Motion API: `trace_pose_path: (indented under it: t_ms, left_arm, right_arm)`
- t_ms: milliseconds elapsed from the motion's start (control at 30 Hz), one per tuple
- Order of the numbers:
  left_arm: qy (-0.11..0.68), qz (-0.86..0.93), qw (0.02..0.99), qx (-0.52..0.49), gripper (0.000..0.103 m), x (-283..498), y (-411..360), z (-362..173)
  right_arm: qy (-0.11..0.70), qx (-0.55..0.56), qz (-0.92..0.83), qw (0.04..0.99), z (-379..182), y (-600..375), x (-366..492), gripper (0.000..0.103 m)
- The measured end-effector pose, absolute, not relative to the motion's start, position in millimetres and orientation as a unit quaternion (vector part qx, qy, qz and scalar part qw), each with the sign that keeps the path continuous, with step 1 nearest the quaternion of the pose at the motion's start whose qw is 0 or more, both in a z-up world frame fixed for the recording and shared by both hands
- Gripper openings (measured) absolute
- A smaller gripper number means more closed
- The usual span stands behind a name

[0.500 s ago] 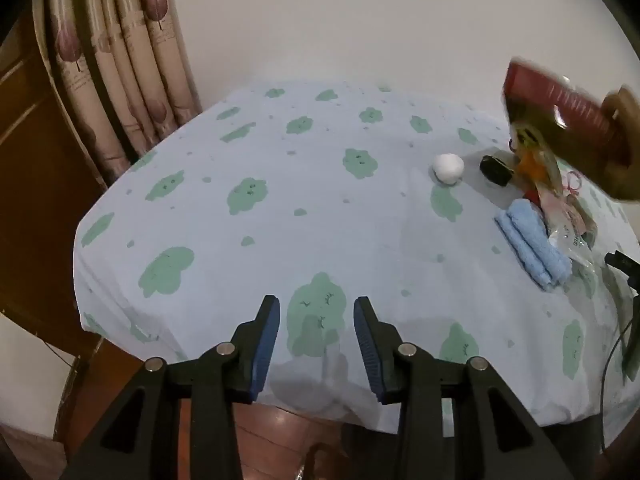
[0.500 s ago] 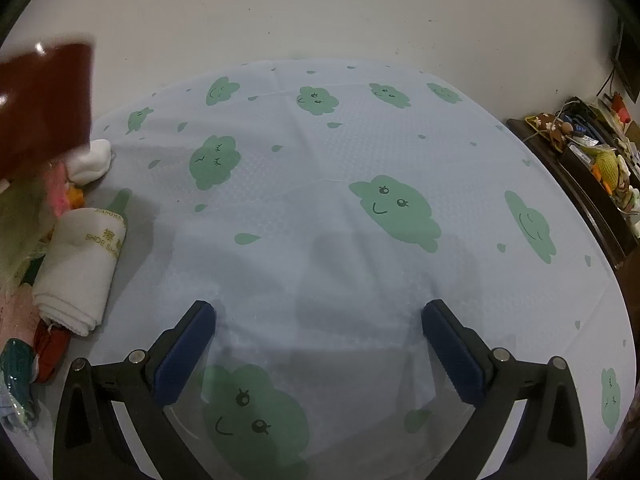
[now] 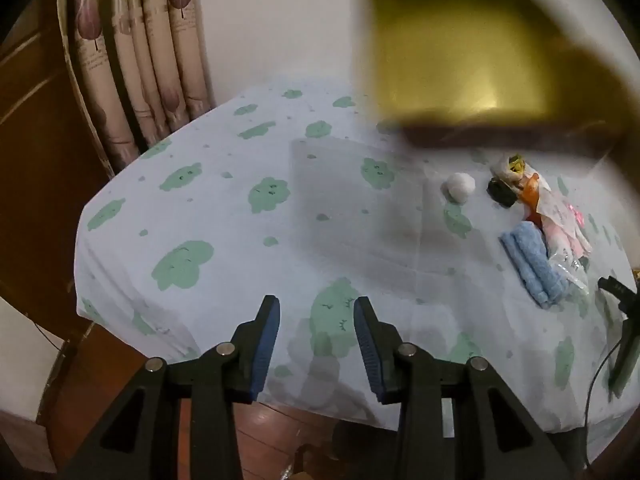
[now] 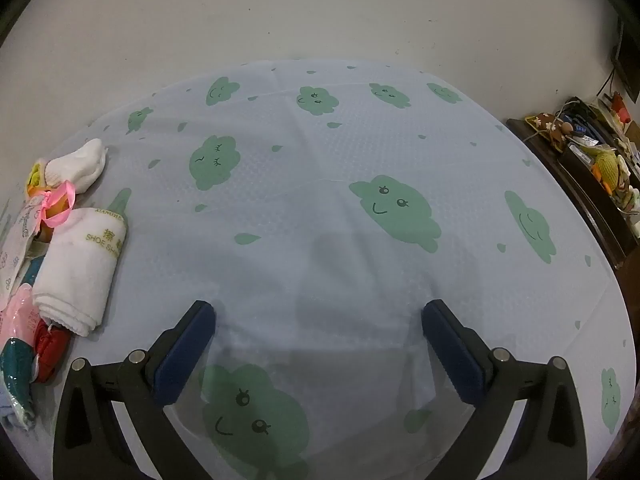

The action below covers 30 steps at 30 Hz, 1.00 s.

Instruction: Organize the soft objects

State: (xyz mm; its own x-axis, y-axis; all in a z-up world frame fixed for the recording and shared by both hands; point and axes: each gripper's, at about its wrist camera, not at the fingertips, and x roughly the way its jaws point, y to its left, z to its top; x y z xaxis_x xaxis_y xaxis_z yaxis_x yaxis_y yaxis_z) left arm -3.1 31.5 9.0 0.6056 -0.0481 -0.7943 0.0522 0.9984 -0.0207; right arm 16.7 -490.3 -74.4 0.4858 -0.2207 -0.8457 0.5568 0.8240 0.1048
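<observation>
The left gripper (image 3: 316, 342) hangs over the near edge of the cloud-print tablecloth (image 3: 240, 248), jaws narrowly apart on nothing; the right gripper (image 4: 318, 354) gapes wide, empty; a blurred gold box (image 3: 460, 52) fills one o'clock in the left view; the blue towel (image 3: 534, 268) lies at three o'clock, the white towel (image 4: 80, 268) at nine in the right view, the white sock (image 4: 82, 164) at ten.

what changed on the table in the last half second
The box moved from the right edge of the left wrist view to fill its upper right, and left the right wrist view. The blue towel, white towel and both open tools kept still.
</observation>
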Motion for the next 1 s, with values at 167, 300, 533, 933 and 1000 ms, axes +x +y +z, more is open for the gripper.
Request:
trace_pose_path:
  t_ms: [167,300,533,933,1000]
  left_arm:
    - [0.458,-0.013,0.889,0.017,0.039,2.3,24.7,2.6]
    - [0.460,-0.028,0.887,0.000,0.039,1.5,29.0,0.7]
    - [0.442,-0.030,0.896,0.041,0.039,-9.2,7.0,5.3]
    - [0.403,-0.103,0.903,0.106,0.039,-27.5,-87.5,12.7]
    - [0.391,-0.118,0.905,0.120,0.039,-26.5,-112.0,13.7]
  right_arm:
    - [0.451,0.186,-0.231,0.842,-74.4,-490.2,16.7,0.103]
    - [0.451,0.186,-0.231,0.842,-74.4,-490.2,16.7,0.103]
    - [0.451,0.186,-0.231,0.842,-74.3,-490.2,16.7,0.103]
    - [0.452,0.185,-0.231,0.841,-74.4,-490.0,16.9,0.103]
    - [0.452,0.186,-0.233,0.841,-74.4,-490.3,16.8,0.103]
